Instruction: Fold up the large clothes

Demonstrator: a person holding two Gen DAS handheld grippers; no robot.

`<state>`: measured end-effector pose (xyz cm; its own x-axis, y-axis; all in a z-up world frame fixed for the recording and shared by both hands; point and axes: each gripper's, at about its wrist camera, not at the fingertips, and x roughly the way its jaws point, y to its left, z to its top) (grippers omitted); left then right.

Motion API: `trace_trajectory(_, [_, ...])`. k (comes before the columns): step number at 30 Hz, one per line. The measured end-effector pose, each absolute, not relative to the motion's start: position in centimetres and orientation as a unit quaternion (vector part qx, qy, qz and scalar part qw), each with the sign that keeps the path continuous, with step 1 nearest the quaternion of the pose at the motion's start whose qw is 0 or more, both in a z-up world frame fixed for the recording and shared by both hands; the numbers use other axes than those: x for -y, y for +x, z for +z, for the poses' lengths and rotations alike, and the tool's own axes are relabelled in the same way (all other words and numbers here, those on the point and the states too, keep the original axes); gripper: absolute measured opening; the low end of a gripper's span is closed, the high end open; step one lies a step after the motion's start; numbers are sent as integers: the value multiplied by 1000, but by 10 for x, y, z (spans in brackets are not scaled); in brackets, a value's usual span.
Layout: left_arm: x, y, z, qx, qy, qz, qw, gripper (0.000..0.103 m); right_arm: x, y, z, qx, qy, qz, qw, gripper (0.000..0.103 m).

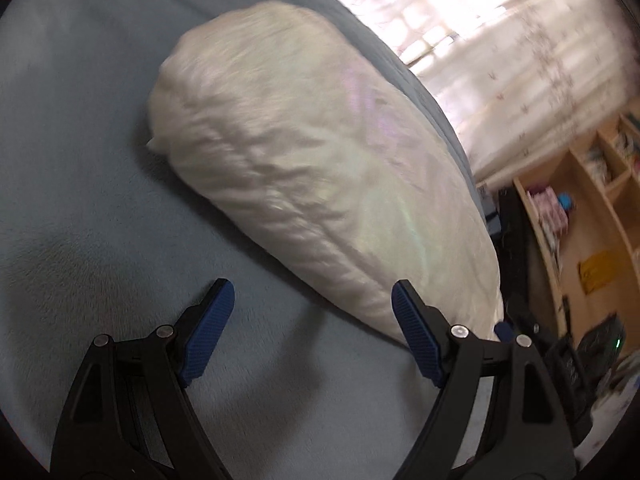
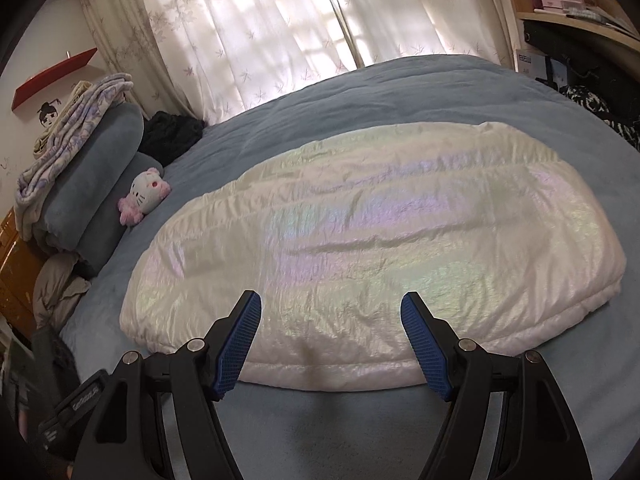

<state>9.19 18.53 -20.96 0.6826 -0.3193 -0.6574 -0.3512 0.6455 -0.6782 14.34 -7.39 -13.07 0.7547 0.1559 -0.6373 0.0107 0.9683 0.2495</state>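
Observation:
A white, pearly puffer garment (image 2: pixel 360 236) lies folded into a long flat bundle on the blue-grey bed cover (image 2: pixel 360 420). In the left wrist view the garment (image 1: pixel 304 176) runs diagonally, blurred. My left gripper (image 1: pixel 312 292) is open and empty, above the cover beside the garment's near end. My right gripper (image 2: pixel 331 300) is open and empty, hovering over the garment's near long edge.
A plush cat toy (image 2: pixel 146 196), grey pillows (image 2: pixel 96 184) with folded bedding, and a dark cloth (image 2: pixel 170 134) lie at the bed's left end. Curtains (image 2: pixel 280 20) hang behind. Wooden shelves (image 1: pixel 580 216) stand past the bed's right edge.

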Motion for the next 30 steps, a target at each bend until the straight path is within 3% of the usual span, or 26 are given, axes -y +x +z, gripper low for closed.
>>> trace_trajectory(11, [-207, 164, -246, -356, -469, 22, 808, 80, 53, 182, -150, -373, 96, 52, 921, 74])
trace_trajectory(18, [-213, 206, -260, -332, -483, 19, 810, 83, 32, 240, -128, -332, 73, 56, 939, 73])
trace_trajectory(24, [-201, 218, -264, -321, -463, 15, 826, 83, 14, 337, -121, -304, 46, 13, 951, 53])
trace_trajectory(30, [-182, 224, -265, -312, -447, 10, 839, 88, 27, 425, -157, -355, 63, -29, 932, 50])
